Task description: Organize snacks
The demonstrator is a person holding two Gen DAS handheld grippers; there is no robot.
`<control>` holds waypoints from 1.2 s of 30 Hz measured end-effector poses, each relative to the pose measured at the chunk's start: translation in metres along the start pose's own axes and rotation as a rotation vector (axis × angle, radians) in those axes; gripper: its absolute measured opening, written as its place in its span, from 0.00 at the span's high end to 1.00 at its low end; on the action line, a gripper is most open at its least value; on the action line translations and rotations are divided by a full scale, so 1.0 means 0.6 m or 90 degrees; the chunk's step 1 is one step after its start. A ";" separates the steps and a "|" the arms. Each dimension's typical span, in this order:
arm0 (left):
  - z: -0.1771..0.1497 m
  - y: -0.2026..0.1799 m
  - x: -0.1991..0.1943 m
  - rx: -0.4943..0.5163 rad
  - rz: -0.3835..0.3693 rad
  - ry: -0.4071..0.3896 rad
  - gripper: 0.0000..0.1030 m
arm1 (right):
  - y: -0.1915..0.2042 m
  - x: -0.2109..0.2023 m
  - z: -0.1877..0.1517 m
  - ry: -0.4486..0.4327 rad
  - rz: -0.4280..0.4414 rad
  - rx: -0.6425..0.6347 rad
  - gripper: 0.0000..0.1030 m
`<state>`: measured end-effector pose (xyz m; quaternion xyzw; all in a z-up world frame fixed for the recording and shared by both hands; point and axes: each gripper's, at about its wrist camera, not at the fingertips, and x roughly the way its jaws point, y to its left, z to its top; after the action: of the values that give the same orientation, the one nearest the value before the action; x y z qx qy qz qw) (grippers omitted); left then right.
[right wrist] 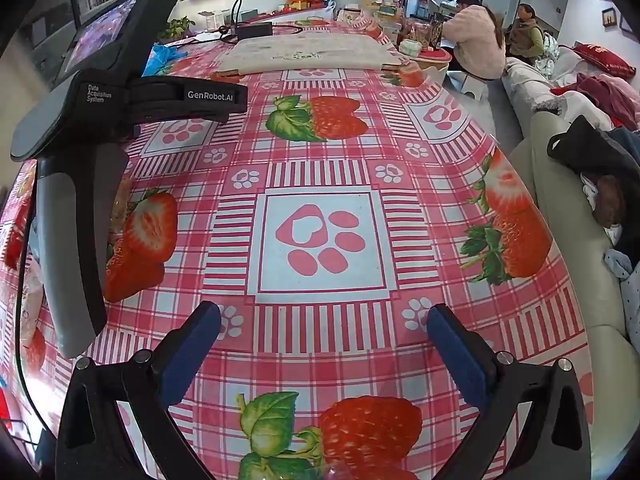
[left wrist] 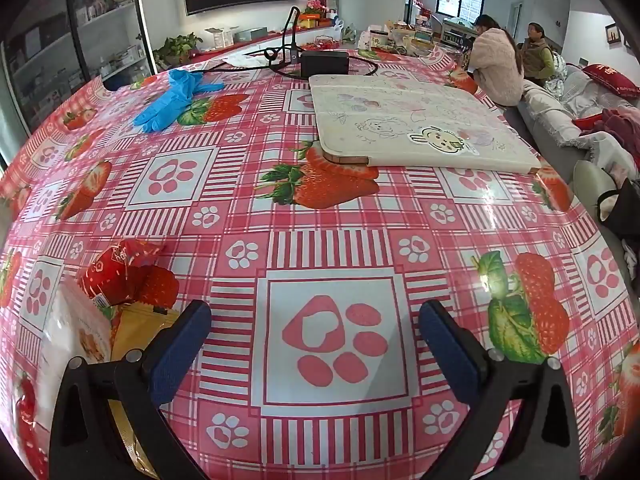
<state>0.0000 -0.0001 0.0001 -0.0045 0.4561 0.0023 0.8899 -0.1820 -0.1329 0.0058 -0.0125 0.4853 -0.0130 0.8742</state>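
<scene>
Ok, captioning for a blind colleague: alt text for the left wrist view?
The open left gripper hovers over a strawberry-print tablecloth, holding nothing. Snack packets lie at its left; blue gloves and a doodled white board lie farther back.

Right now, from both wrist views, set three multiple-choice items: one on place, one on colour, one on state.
1. Where do the snack packets lie in the left wrist view?
A. lower left
B. far right
C. on the board

2. What colour are the crumpled rubber gloves?
A. yellow
B. blue
C. black

3. How is the left gripper?
A. shut on a packet
B. open, holding nothing
C. shut, holding nothing

Key: 1 A, they sit beside its left finger. 2 B, plainly blue on the pink strawberry tablecloth. 3 B, only cloth shows between the spread fingers.
</scene>
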 end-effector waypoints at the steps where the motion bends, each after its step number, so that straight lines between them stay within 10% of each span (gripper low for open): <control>1: 0.000 0.000 0.000 0.000 0.000 0.000 0.00 | 0.000 -0.001 -0.001 -0.001 0.000 0.000 0.00; 36: 0.000 0.000 0.000 0.000 0.000 0.000 0.00 | 0.003 0.002 0.006 0.014 -0.003 0.004 0.00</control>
<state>0.0000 0.0000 0.0002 -0.0050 0.4560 0.0022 0.8900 -0.1781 -0.1313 0.0064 -0.0105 0.4948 -0.0166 0.8688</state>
